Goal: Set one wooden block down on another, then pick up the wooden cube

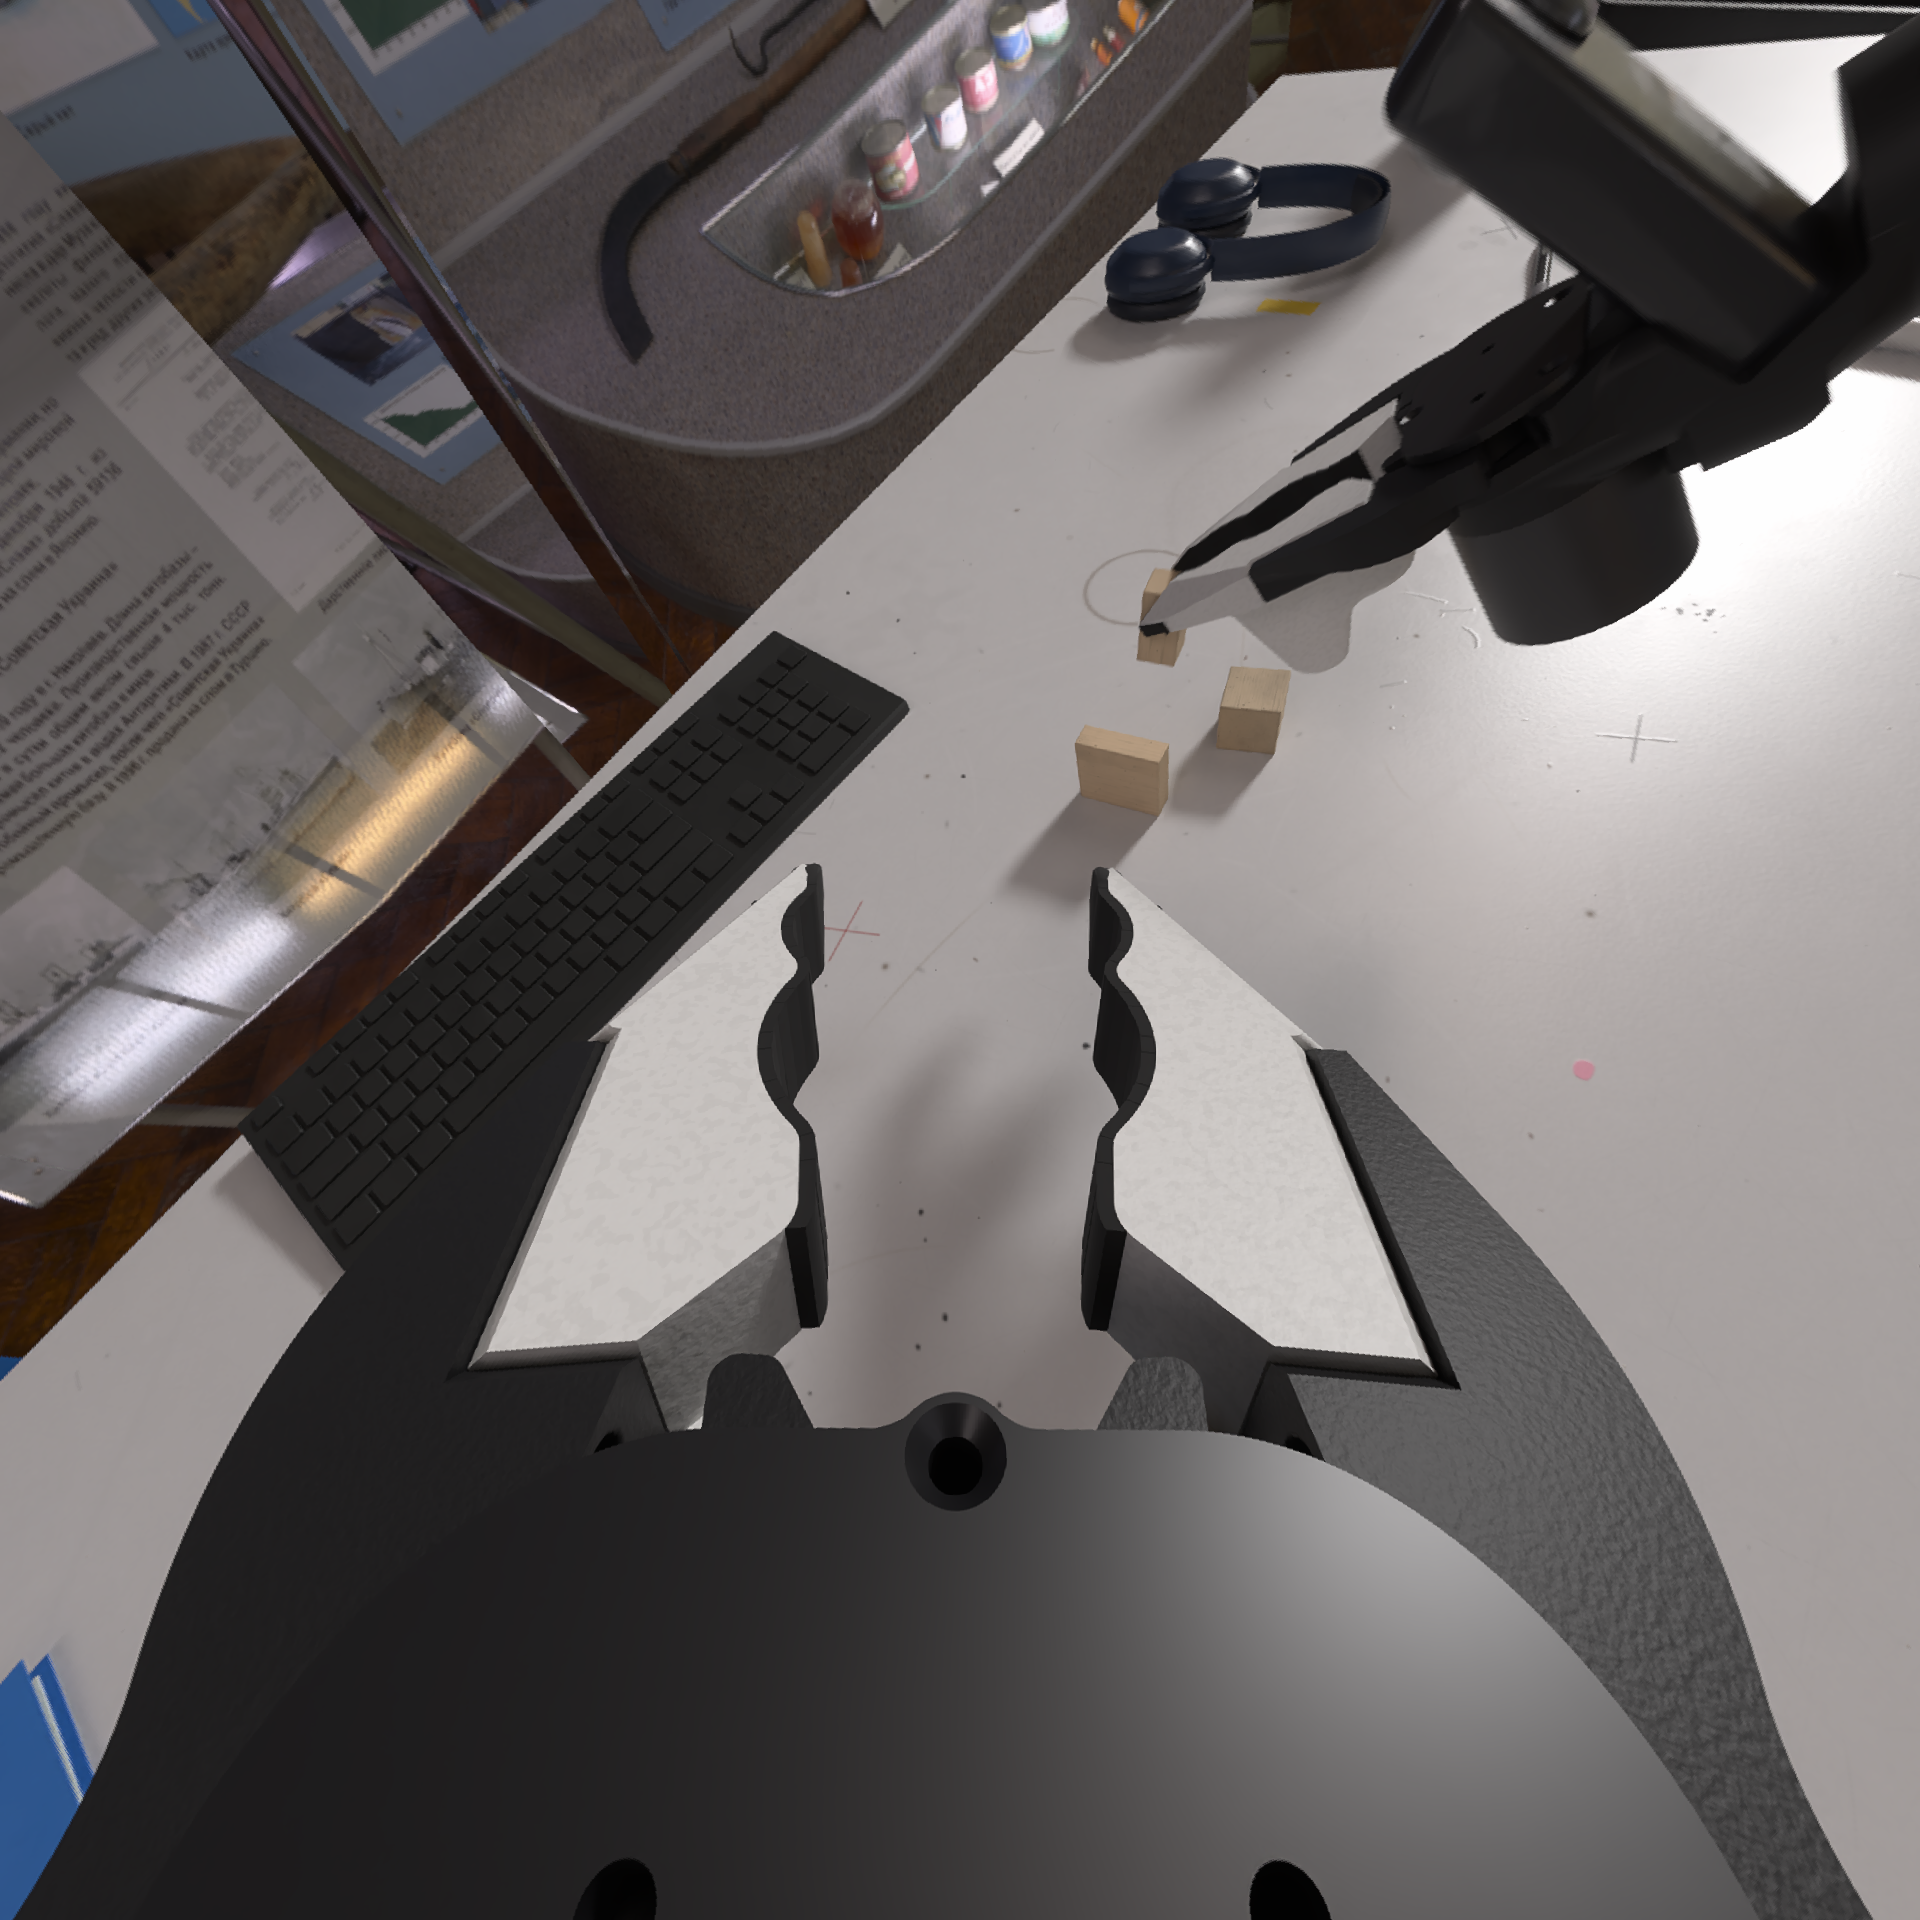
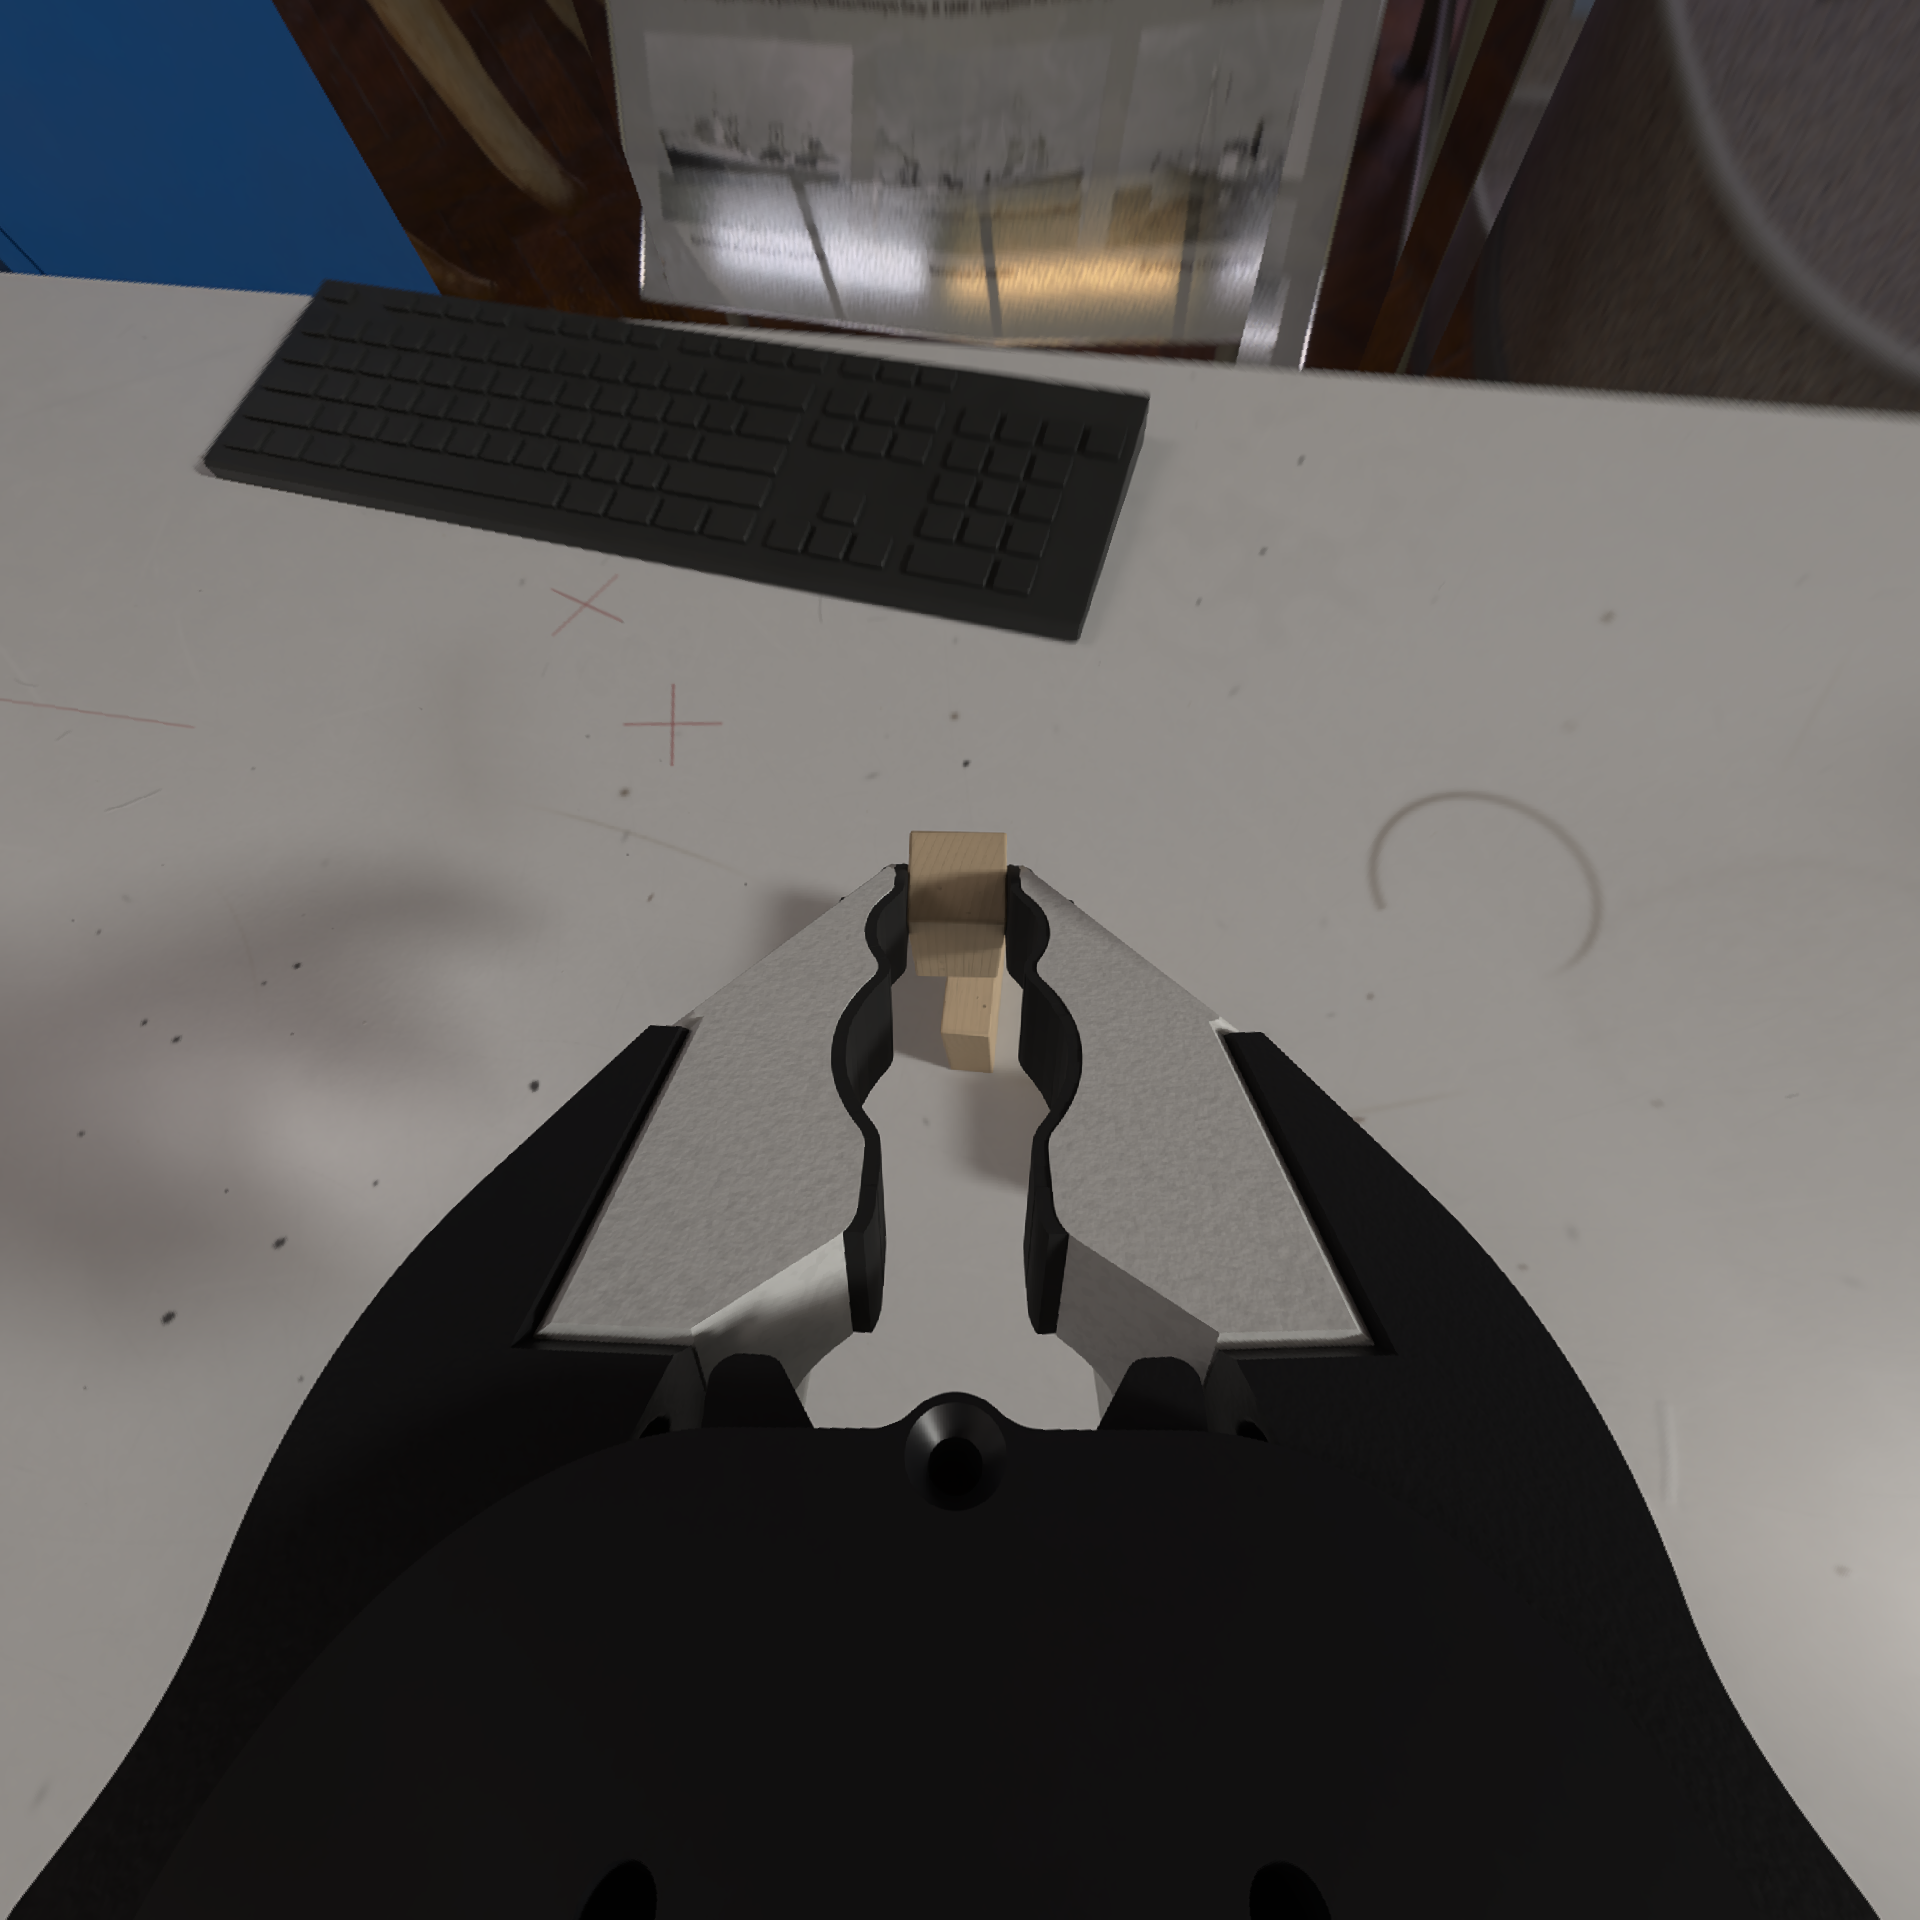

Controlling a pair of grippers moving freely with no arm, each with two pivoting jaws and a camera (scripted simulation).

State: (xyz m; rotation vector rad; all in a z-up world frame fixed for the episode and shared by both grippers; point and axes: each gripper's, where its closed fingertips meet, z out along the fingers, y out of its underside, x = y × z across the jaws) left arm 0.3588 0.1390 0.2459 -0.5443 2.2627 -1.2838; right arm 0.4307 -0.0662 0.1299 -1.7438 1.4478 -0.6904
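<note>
White and scuffed with pen crosses and specks, the worktop point(image 1: 1455, 987) carries everything in play. Nearest, the left tool point(image 1: 954, 883) hangs above it with its jaws spread wide and nothing between them. Just beyond its tips sit a flat wooden block point(image 1: 1122, 769) and a wooden cube point(image 1: 1253, 709), close together but apart. Past those, the right tool point(image 2: 954, 883) pinches a small block point(image 2: 958, 883) at its fingertips, directly over a lower block point(image 2: 974, 1023) standing on the worktop; whether the two already touch I cannot tell. The held piece looks offset from the one below, so letting go now may tip it off, and it could roll toward the cube. A black keyboard point(image 1: 582, 935) lies to the side, dark headphones point(image 1: 1236, 234) farther back.
</note>
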